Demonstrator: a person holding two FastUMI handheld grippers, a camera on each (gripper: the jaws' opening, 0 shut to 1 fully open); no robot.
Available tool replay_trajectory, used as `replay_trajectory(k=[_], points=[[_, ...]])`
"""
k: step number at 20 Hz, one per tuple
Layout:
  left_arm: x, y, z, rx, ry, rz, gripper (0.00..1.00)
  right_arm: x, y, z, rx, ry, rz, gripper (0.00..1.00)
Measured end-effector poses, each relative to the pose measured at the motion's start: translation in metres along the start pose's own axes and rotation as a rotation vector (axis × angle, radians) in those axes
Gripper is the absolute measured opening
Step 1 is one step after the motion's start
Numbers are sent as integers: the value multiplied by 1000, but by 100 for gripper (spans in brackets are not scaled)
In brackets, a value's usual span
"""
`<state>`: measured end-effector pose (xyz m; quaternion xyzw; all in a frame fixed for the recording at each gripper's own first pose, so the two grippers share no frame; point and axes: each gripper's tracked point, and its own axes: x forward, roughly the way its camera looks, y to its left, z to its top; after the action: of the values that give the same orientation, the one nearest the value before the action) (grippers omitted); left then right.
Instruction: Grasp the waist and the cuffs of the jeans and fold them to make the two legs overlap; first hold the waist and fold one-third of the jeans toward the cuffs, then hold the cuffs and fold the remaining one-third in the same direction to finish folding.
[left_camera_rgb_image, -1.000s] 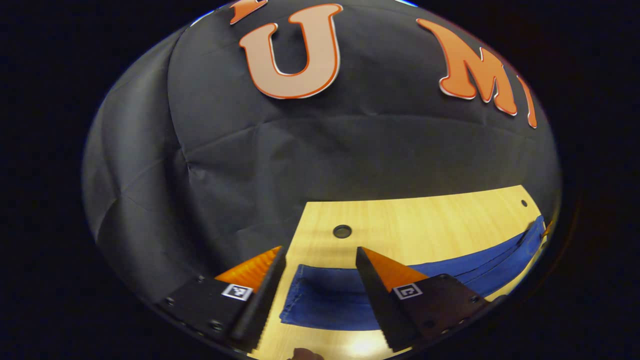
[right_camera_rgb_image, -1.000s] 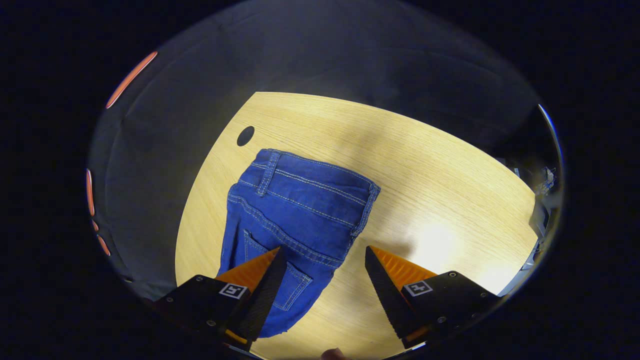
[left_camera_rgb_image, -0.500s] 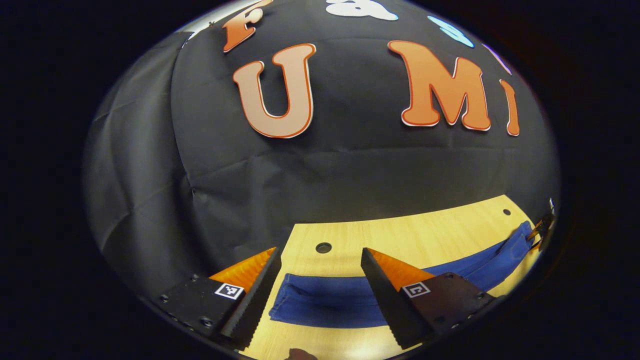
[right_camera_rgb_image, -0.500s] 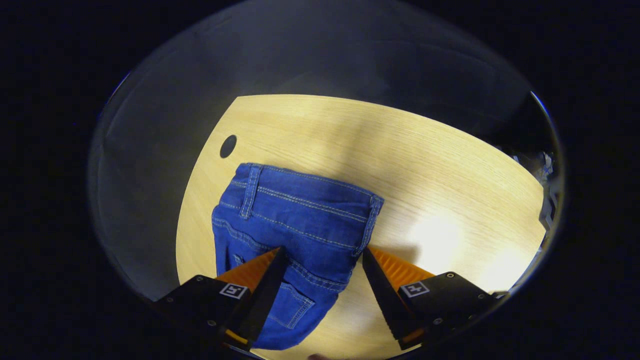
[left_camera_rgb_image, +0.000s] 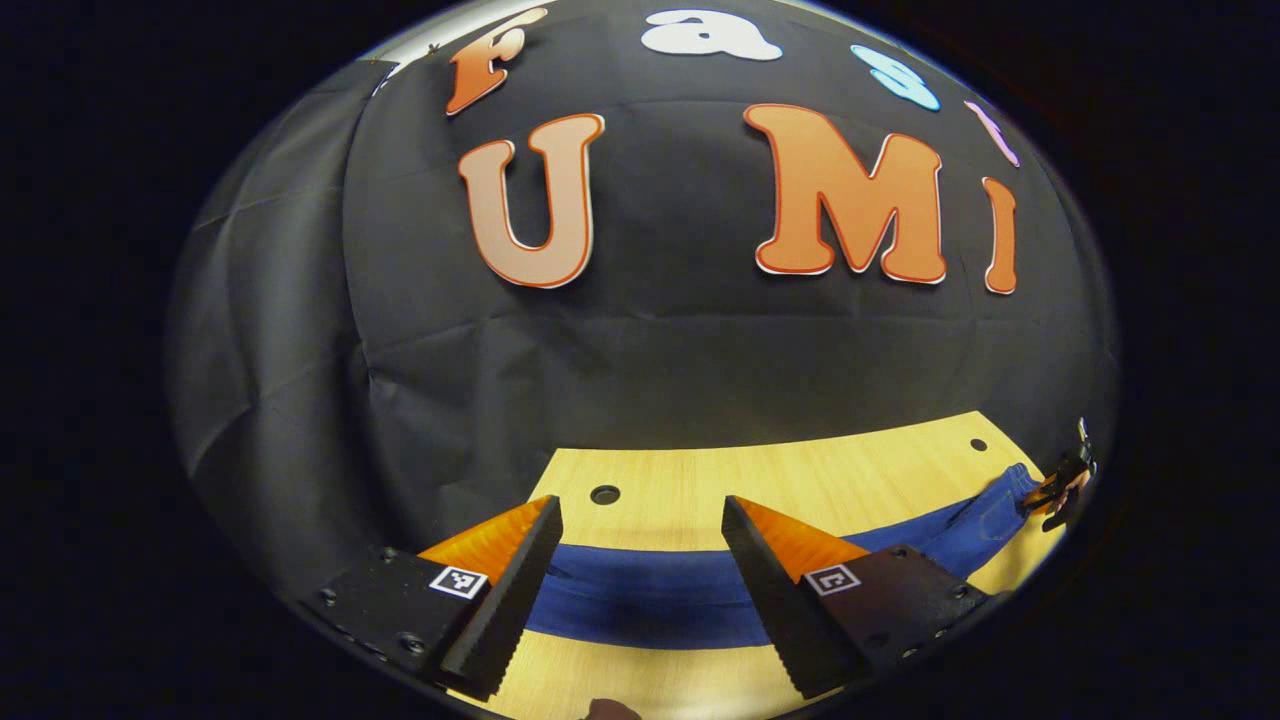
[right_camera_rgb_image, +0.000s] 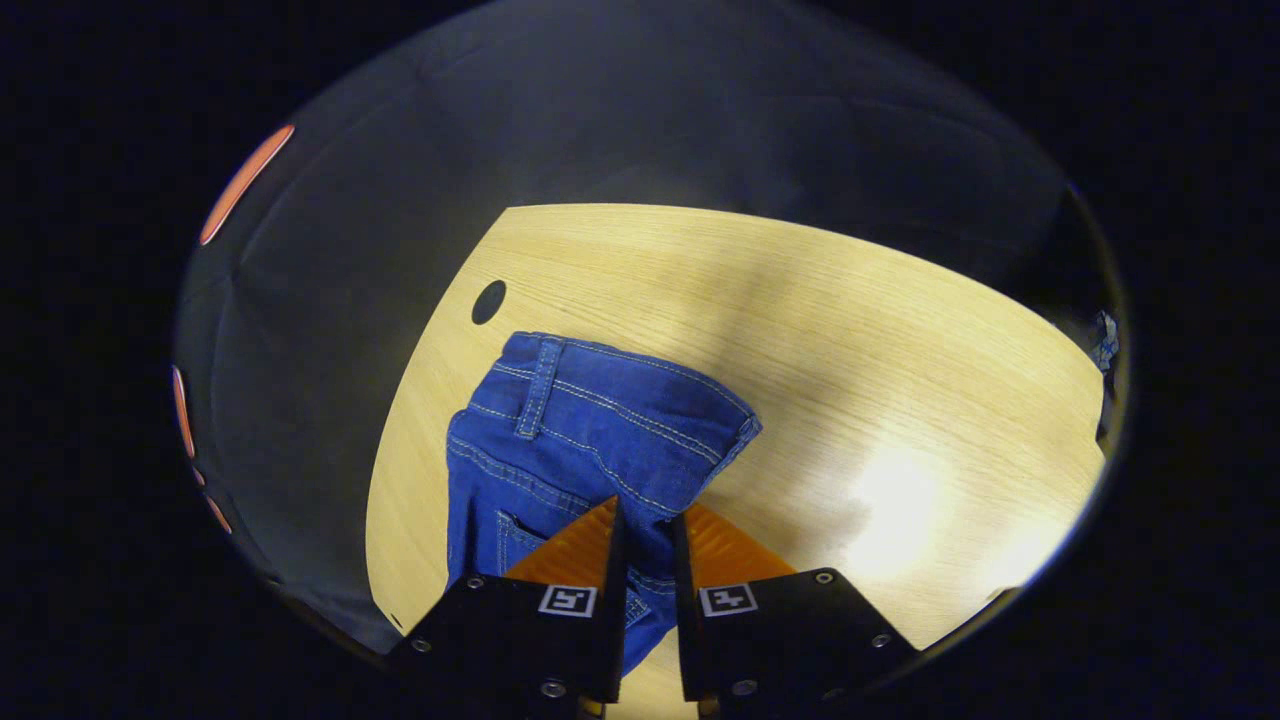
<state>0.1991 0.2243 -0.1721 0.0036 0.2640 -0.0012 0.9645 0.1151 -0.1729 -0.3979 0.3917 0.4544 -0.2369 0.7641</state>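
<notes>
Seemingly, right gripper (right_camera_rgb_image: 647, 520) jaws hide pinched jeans (right_camera_rgb_image: 590, 430) edge.

Both views are dim overall, lit from above by a source outside the pictures. In the right gripper view, a bright patch of glare sits on the pale wooden tabletop (right_camera_rgb_image: 900, 330) at the near right, washing out the grain there, while the far side of the tabletop falls into soft grey shadow. The blue denim jeans (right_camera_rgb_image: 590, 430) stay sharp enough for their pale stitching to read clearly. In the left gripper view, light falls evenly on the black cloth wall (left_camera_rgb_image: 640, 340), picking out its creases. Fisheye distortion bends the table's edges into curves and squeezes things near the rim, where the right end of the jeans turns small and slightly blurred.
</notes>
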Motion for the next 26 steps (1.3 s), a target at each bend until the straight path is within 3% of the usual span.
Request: replay_trajectory(k=[5, 14, 24, 25, 26], points=[[0, -13, -5, -6, 7, -34, 99, -25, 15, 5, -66, -46, 45, 23], [-8, 3, -9, -31, -19, -46, 99, -83, 68, 1, -271, -168, 129, 23], [-24, 25, 1, -31, -105, -16, 99, -153, 159, -54, -516, -252, 245, 23], [-27, 27, 1, -23, -110, -10, 99, -159, 171, -62, -536, -252, 275, 17], [-28, 30, 0, -18, -115, -11, 99, -167, 182, -71, -548, -255, 304, 23]])
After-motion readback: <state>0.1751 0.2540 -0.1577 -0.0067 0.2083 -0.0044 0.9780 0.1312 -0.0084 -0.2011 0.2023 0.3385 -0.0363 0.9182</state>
